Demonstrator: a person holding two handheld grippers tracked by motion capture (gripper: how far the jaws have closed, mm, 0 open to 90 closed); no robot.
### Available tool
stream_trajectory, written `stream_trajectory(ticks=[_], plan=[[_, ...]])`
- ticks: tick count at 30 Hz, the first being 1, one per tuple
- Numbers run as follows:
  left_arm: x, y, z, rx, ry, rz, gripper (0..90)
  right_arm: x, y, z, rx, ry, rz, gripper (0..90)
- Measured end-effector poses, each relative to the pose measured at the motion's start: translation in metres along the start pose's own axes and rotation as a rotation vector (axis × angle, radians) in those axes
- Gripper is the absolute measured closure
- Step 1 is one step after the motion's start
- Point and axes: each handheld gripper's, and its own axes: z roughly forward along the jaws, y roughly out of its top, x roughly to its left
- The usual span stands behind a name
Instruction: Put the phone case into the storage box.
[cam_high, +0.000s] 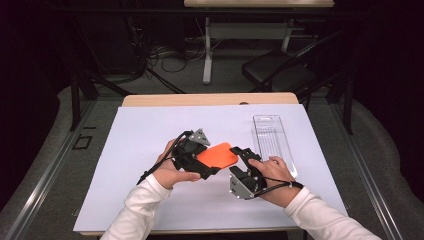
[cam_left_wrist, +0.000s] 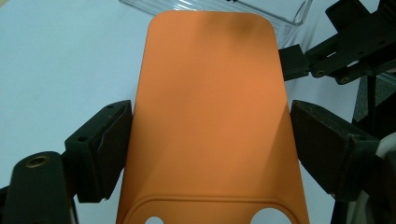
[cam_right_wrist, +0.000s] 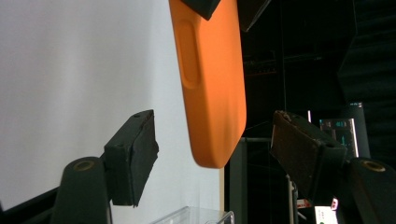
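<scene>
An orange phone case hangs above the white sheet at the table's middle. My left gripper is shut on its long sides. In the left gripper view both pads press on the edges of the case. My right gripper stands at the case's free right end. In the right gripper view the rounded end of the case hangs between the open jaws of my right gripper, with a gap on each side. That gripper's jaws also show in the left gripper view.
A clear plastic tray lies on the sheet just right of my right hand, long side running away from me. Beyond the table's far edge stand a black chair and a desk leg, with cables on the floor.
</scene>
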Motion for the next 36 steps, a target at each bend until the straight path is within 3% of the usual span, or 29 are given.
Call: stream_trajectory(ticks=[12,26,36], plan=[[-0.0046,0.0015,0.0016,-0.001,-0.006,0.014,16.2,0.0,0.0026,0.001,0.001,-0.031,-0.077,34.4],[-0.0073,0.0021,0.0038,0.002,-0.012,0.016,16.3,0.001,0.0034,0.0024,-0.021,-0.033,-0.093,37.9],[-0.0086,0.0027,0.0043,-0.002,-0.022,0.018,16.2,0.0077,0.0068,0.0047,-0.016,-0.031,-0.144,44.0]])
